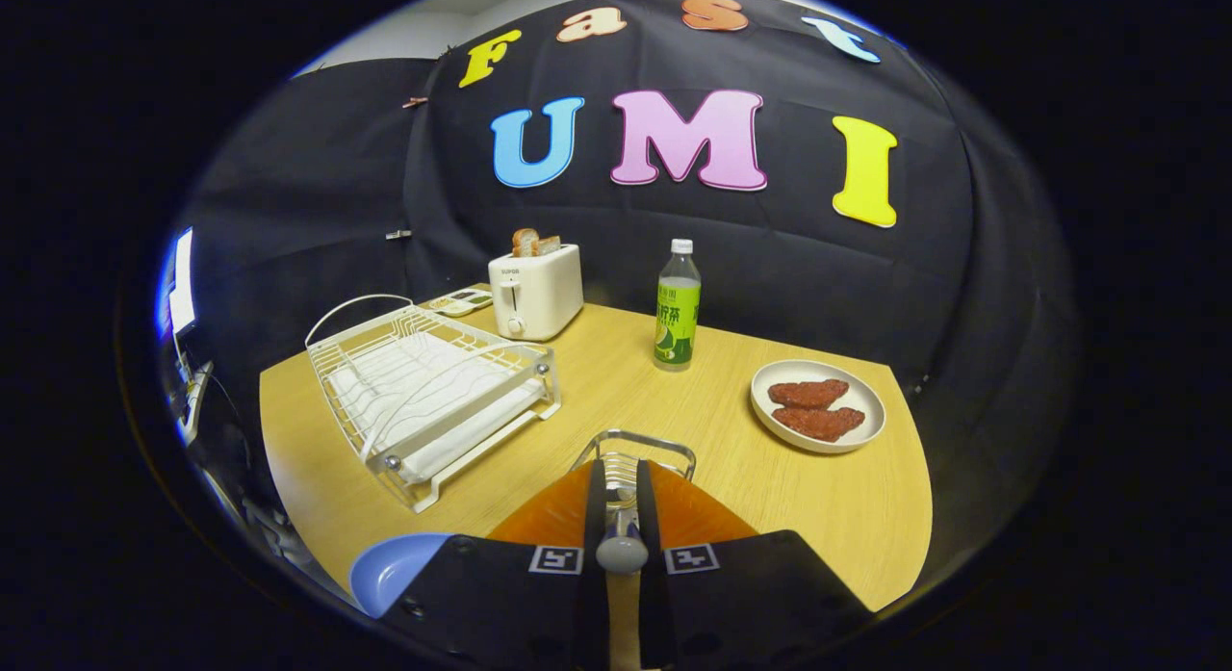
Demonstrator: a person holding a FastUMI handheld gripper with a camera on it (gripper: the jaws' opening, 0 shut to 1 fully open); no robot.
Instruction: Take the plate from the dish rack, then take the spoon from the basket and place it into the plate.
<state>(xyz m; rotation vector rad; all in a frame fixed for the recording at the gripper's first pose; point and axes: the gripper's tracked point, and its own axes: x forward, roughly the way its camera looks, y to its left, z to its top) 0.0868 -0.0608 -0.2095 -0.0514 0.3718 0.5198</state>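
Tool [621,512] clenched on the spoon [622,552] over the basket [635,450]; next, carry it to the plate [390,567].

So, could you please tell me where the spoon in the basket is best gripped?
By its slim handle, coming in along the handle's line from its rounded end. The spoon sticks out of the wire basket with the handle free, and the gripper has both fingers closed on it there.

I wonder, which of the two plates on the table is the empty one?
The blue plate beside the gripper; the white plate holds two reddish-brown pieces.
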